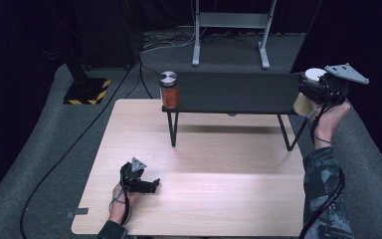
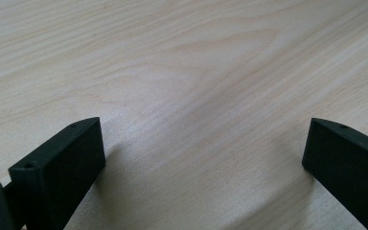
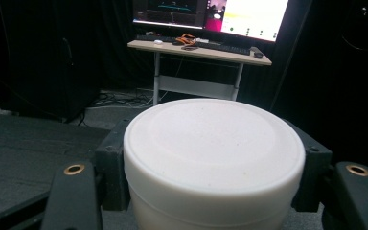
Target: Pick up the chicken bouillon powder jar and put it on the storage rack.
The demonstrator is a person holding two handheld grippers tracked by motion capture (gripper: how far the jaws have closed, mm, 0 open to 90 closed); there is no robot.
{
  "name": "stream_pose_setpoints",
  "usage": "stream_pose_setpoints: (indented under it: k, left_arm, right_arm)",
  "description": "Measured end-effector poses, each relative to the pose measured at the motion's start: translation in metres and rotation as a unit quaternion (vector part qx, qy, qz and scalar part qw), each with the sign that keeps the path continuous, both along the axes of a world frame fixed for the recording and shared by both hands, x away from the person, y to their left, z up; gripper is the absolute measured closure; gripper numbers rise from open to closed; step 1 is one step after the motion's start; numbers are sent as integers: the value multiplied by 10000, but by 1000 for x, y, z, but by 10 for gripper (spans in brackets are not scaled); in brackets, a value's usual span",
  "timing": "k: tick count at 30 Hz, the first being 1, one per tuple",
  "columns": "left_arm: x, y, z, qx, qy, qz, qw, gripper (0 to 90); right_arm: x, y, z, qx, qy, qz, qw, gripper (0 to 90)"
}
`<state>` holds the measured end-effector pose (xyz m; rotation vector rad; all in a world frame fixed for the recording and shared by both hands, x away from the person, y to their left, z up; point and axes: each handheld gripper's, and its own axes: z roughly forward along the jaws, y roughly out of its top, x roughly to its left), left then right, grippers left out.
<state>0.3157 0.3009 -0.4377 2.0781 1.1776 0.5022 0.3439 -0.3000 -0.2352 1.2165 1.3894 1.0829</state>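
While your left gripper (image 1: 146, 184) rests low on the table (image 1: 214, 199) near its front left corner, its jaws stand wide apart with bare wood between them. Your right gripper (image 1: 312, 88) is raised at the right end of the black shelf (image 1: 234, 92), its jaws closed against both sides of a white-lidded tub (image 3: 214, 158). At the shelf's left end, a jar (image 1: 169, 90) with a silver lid stands upright.

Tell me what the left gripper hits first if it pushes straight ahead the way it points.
The left gripper, jaws open, points down at the bare wooden table. Probably the tabletop itself comes first; nothing else lies between.
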Motion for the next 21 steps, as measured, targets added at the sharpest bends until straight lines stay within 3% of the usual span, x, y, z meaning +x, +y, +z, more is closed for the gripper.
stream_pose_setpoints:
  k: [10, 21]
  left_arm:
    - [0, 0, 0, 1, 0, 0, 10000, 3]
    - [0, 0, 0, 8, -9, -6, 10000, 3]
  right_arm:
    - [21, 3, 4, -64, 75, -86, 9999, 328]
    - [37, -6, 0, 227, 188, -80, 9995, 328]
